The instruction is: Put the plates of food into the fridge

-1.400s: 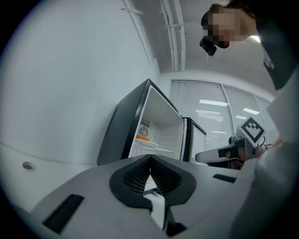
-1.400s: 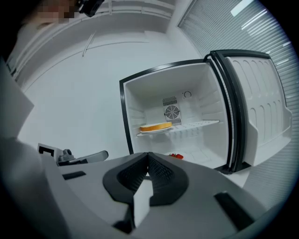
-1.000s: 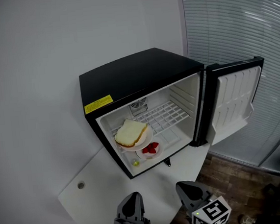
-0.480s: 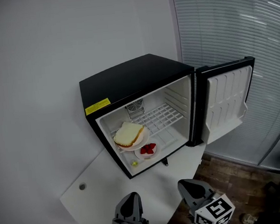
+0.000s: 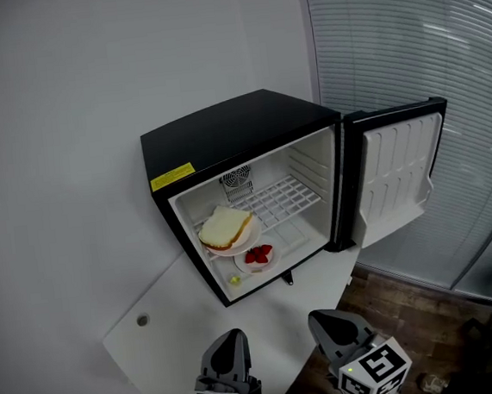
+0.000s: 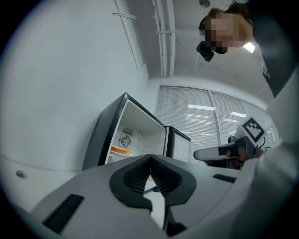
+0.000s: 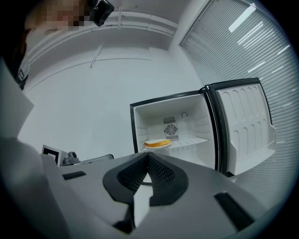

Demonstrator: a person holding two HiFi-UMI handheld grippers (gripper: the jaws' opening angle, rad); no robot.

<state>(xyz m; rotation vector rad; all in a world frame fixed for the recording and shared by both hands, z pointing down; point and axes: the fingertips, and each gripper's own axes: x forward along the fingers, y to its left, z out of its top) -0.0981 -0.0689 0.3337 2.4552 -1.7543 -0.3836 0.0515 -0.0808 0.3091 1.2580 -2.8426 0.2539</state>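
Note:
A small black fridge (image 5: 223, 138) stands on the white table (image 5: 174, 350) with its door (image 5: 391, 173) swung wide to the right. On its wire shelf rests a plate with a slice of bread (image 5: 225, 228), also seen from the right gripper view as the bread plate (image 7: 158, 144). Below it, on the fridge floor, lies a plate of strawberries (image 5: 259, 255). My left gripper (image 5: 236, 333) and right gripper (image 5: 314, 317) hang side by side at the table's near edge, well short of the fridge. Both are shut with nothing between the jaws.
A small green thing (image 5: 234, 280) lies at the front of the fridge floor. A round hole (image 5: 142, 320) sits in the table's left part. Window blinds (image 5: 421, 36) fill the right side, with wooden floor (image 5: 404, 306) below the table's corner.
Both grippers have risen slightly and stayed shut. The head view has shifted, so the fridge now sits a little further left and lower in the picture.

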